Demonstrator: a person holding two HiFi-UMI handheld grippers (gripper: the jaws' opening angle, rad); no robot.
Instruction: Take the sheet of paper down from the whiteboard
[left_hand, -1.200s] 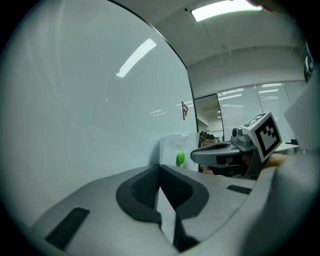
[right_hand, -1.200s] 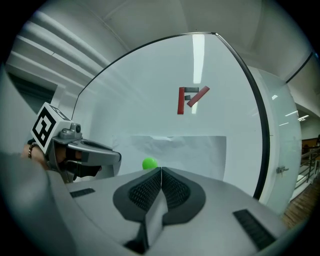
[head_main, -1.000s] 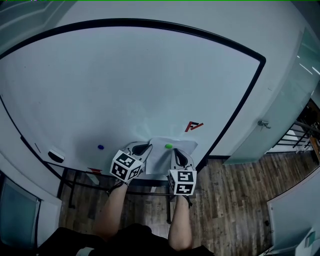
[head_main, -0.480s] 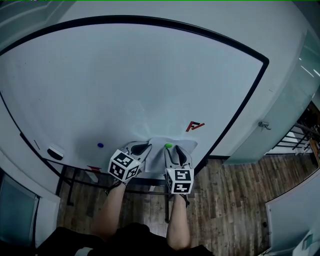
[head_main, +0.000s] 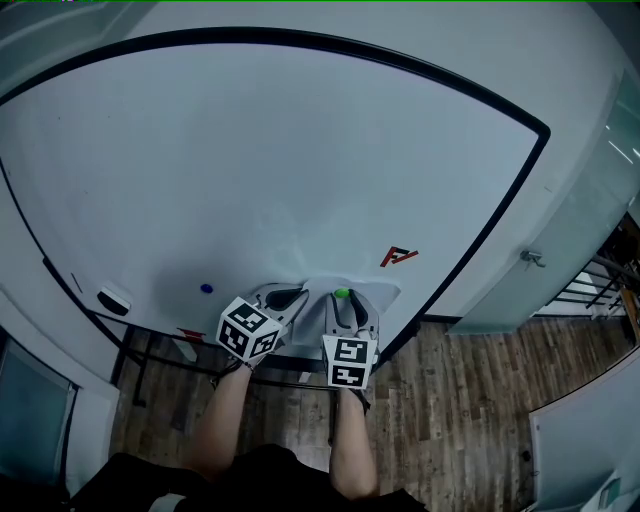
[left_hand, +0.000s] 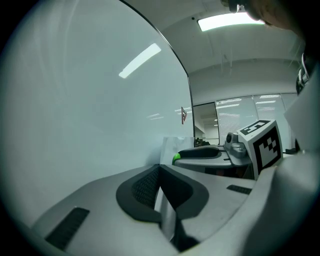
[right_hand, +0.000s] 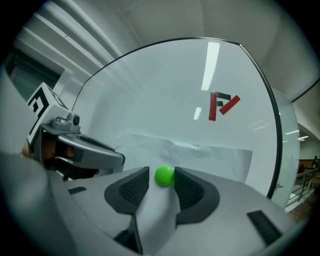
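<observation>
A white sheet of paper (head_main: 385, 293) hangs low on the whiteboard (head_main: 260, 170), pinned by a green magnet (head_main: 342, 294). My left gripper (head_main: 296, 297) is shut on the sheet's left edge; in the left gripper view a strip of paper (left_hand: 167, 220) is pinched between the closed jaws (left_hand: 159, 187). My right gripper (head_main: 346, 305) is level at the board. Its jaws have just been opening. The green magnet (right_hand: 164, 175) now sits between the tips (right_hand: 161, 180), close to the right pad, with a gap at the left pad. The paper (right_hand: 210, 157) spreads behind it.
A blue magnet (head_main: 206, 289) and an eraser (head_main: 113, 300) sit at the board's lower left. A red logo (head_main: 399, 257) marks the board above the sheet. Right of the board's black frame is a glass door with a handle (head_main: 531, 258). Wooden floor lies below.
My right gripper has shifted left, from beside the green magnet to straddling it. The left gripper keeps its hold on the paper's edge.
</observation>
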